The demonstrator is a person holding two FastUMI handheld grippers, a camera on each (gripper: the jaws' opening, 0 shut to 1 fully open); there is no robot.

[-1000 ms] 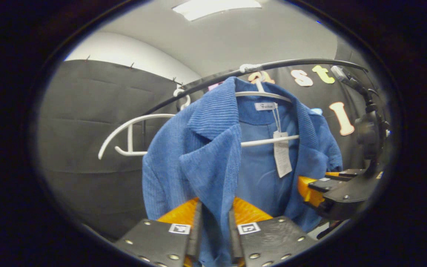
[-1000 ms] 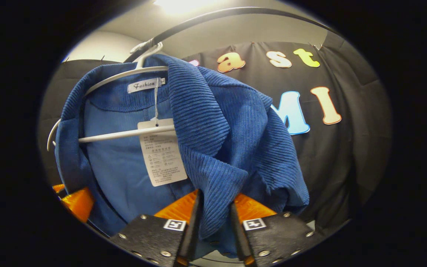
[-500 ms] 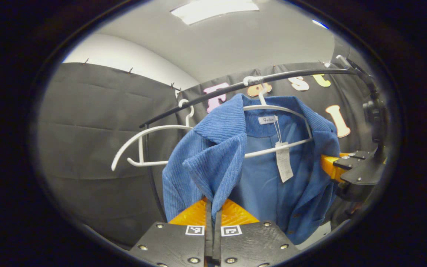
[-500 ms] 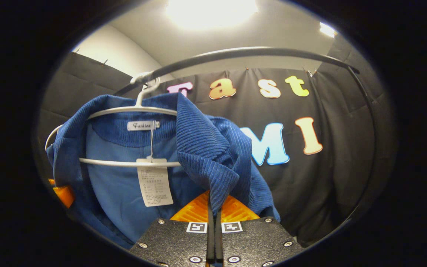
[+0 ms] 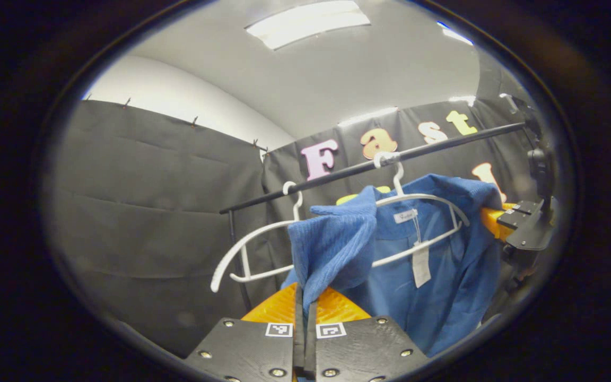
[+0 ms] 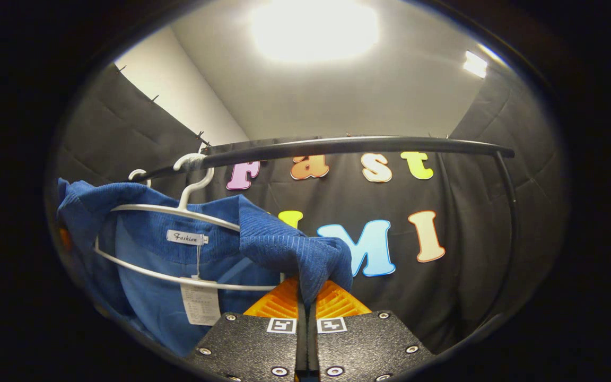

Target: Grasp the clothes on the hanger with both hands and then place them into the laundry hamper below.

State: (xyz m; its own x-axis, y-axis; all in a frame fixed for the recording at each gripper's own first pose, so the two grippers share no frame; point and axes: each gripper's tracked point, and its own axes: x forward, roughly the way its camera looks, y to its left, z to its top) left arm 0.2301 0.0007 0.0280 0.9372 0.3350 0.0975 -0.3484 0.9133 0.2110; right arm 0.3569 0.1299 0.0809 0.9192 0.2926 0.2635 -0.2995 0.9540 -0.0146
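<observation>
So both grabs are done, left hand-held gripper [image 5: 304, 302] and right hand-held gripper [image 6: 306, 297] each pinched tight on a lapel of the jacket [image 5: 433, 286], but it's half on the hanger [image 5: 422, 199], so freeing it and the hamper drop are left.

Here's the blue corduroy jacket [image 5: 443, 265], ribbed on the outside and smooth on the lining, open at the front with a white neck label and a paper tag dangling inside. It drapes on a white plastic hanger [image 5: 427, 197] hooked over the black rail. One lapel is drawn forward into a bunched fold, and in the right gripper view the jacket [image 6: 146, 297] shows its other lapel stretched out and away from the hanger [image 6: 178, 209], the collar spread wide between them.
</observation>
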